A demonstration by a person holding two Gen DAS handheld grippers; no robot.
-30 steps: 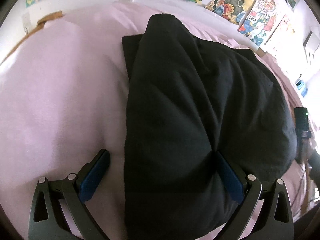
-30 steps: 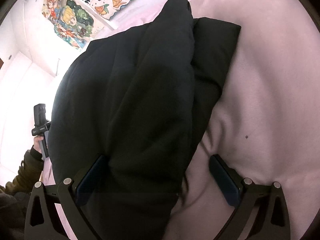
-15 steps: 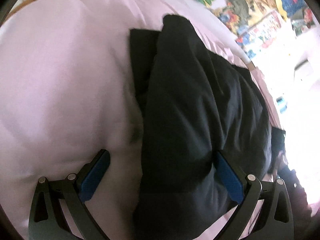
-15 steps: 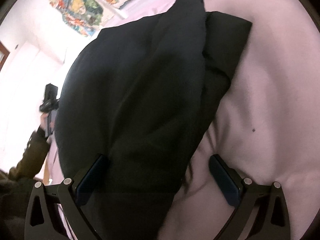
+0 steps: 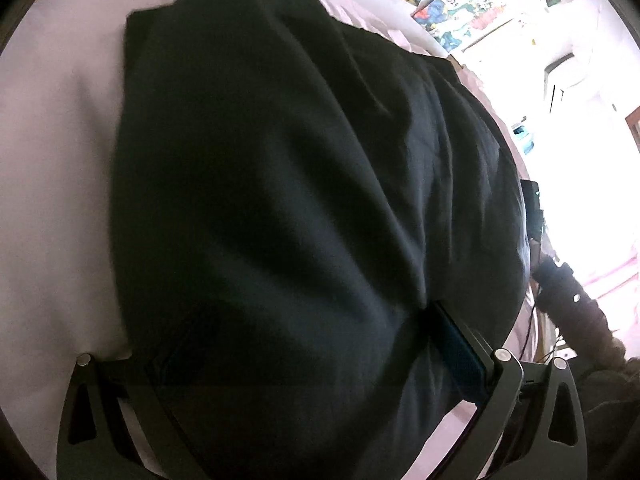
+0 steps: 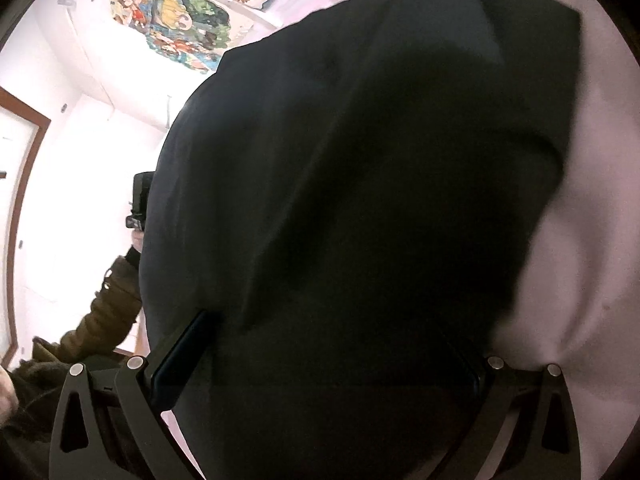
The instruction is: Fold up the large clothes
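A large black garment (image 5: 300,200) lies bunched on the pink bed sheet (image 5: 52,160) and fills most of both wrist views. My left gripper (image 5: 320,356) stands open, pushed in at the garment's near edge. Cloth covers its left finger, and the blue pad (image 5: 460,352) of its right finger shows against the fabric. In the right wrist view the same garment (image 6: 360,180) spreads over my right gripper (image 6: 324,360), which is open too. Its left pad (image 6: 180,356) shows at the cloth's edge, while its right finger is mostly buried in fabric.
Pink sheet (image 6: 592,240) shows at the outer side of each view. Colourful posters (image 5: 460,0) hang on the white wall behind the bed. A person's olive sleeve (image 6: 108,312) and the opposite hand-held gripper (image 6: 140,200) show beside the garment.
Both grippers have moved forward into the garment. The black cloth now fills the views and covers the outer finger of each gripper. The jaw widths have not changed.
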